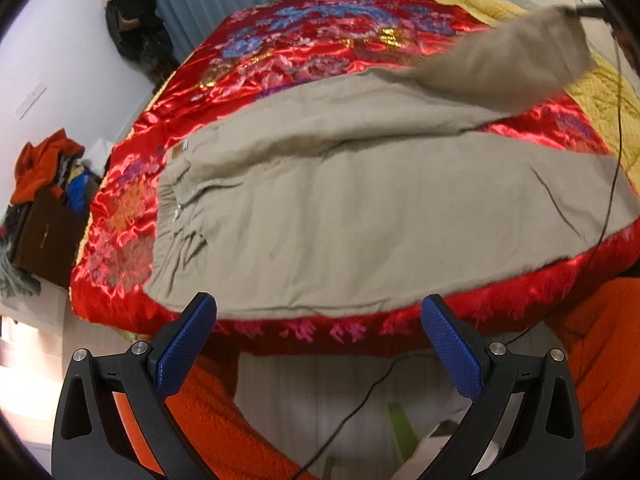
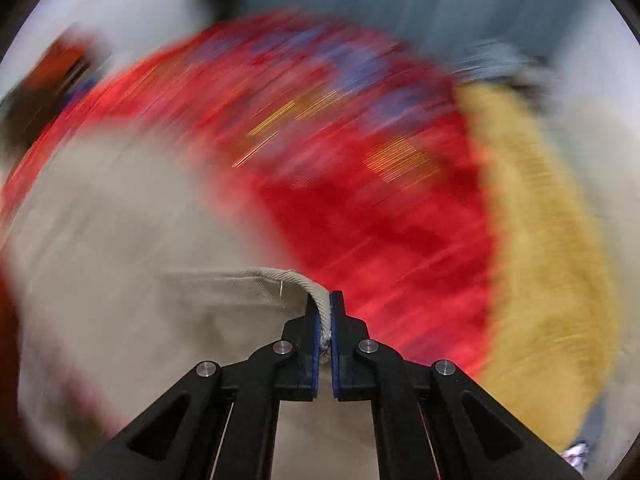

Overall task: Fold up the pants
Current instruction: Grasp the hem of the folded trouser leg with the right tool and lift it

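Beige pants [image 1: 340,208] lie spread on a red flowered satin bedspread [image 1: 280,52], waistband to the left. One leg [image 1: 508,64] is lifted off the bed at the far right, held at its hem by my right gripper [image 1: 580,11]. In the right wrist view my right gripper [image 2: 325,300] is shut on the hem of that leg [image 2: 224,292]; the rest of that view is motion-blurred. My left gripper [image 1: 320,312] is open and empty, just off the bed's near edge, in front of the pants.
A yellow blanket [image 1: 600,96] lies at the bed's right side. A dark cabinet [image 1: 44,236] piled with clothes stands at the left. Dark clothes [image 1: 132,20] hang by the curtain. An orange garment [image 1: 608,352] and a thin black cable [image 1: 612,168] are near me.
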`<state>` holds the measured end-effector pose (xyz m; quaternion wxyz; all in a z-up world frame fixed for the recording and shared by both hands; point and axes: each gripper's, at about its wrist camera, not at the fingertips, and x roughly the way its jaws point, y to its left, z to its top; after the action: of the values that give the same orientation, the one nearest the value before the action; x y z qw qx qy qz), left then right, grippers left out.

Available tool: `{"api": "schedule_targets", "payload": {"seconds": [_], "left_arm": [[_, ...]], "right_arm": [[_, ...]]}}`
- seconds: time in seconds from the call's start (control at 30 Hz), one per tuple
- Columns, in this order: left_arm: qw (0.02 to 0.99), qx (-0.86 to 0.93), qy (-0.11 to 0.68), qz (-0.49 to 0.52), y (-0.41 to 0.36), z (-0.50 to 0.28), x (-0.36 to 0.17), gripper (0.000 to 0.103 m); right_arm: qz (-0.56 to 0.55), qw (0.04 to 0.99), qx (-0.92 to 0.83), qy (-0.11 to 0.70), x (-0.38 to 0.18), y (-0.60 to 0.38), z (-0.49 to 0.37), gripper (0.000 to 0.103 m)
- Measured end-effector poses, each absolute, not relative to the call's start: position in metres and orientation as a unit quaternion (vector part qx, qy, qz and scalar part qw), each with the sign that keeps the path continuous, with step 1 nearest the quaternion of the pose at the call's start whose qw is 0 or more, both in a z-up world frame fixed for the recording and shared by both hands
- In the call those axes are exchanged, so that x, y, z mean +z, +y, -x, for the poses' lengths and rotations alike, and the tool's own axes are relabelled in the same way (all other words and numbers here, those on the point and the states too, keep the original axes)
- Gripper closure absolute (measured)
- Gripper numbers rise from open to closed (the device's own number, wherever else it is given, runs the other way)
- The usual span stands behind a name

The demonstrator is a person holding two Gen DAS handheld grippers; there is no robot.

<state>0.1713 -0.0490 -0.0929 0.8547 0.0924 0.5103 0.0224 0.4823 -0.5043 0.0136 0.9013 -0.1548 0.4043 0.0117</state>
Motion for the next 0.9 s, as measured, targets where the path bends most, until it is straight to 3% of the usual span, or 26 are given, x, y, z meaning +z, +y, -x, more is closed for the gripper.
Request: {"api": "schedule_targets", "payload": {"seconds": [0.07, 0.1, 0.13, 0.33, 0.53, 0.7, 0.77, 0.83, 0.9], "left_arm": [[0.855, 0.025, 0.51, -0.087, -0.046, -0.173, -0.095, 0.001], [0.854, 0.026, 0.512, -0.085, -0.045, -0.174, -0.097, 0.001], [0.852, 0.028, 0.516, -0.082, -0.043, -0.175, -0.101, 0.001], [0.843, 0.023, 0.535, -0.059, -0.037, -0.201, -0.121, 0.001], [0.913, 0.047, 0.405, -0.009, -0.025, -0.301, -0.087, 0.001], [0.934, 0.08, 0.347, 0.0, -0.019, -0.422, -0.122, 0.001], [0.922, 0.08, 0.378, -0.026, -0.018, -0.458, -0.166, 0.002], [0.898, 0.062, 0.432, -0.051, -0.018, -0.47, -0.206, 0.013], [0.881, 0.023, 0.467, -0.069, -0.018, -0.465, -0.243, 0.016]], "right_arm": [[0.121, 0.911, -0.094, 0.384, 0.042, -0.56, -0.521, 0.068], [0.115, 0.906, -0.135, 0.385, 0.043, -0.58, -0.53, 0.041], [0.115, 0.902, -0.163, 0.383, 0.039, -0.595, -0.532, 0.037], [0.064, 0.882, -0.115, 0.453, -0.061, -0.599, -0.487, 0.038], [0.024, 0.854, 0.015, 0.519, -0.173, -0.526, -0.443, 0.038], [-0.04, 0.851, 0.138, 0.505, -0.174, -0.44, -0.472, 0.038], [-0.105, 0.847, 0.178, 0.49, -0.167, -0.41, -0.501, 0.038], [-0.174, 0.836, 0.211, 0.476, -0.163, -0.384, -0.529, 0.038], [-0.217, 0.818, 0.241, 0.475, -0.168, -0.357, -0.553, 0.038]]}}
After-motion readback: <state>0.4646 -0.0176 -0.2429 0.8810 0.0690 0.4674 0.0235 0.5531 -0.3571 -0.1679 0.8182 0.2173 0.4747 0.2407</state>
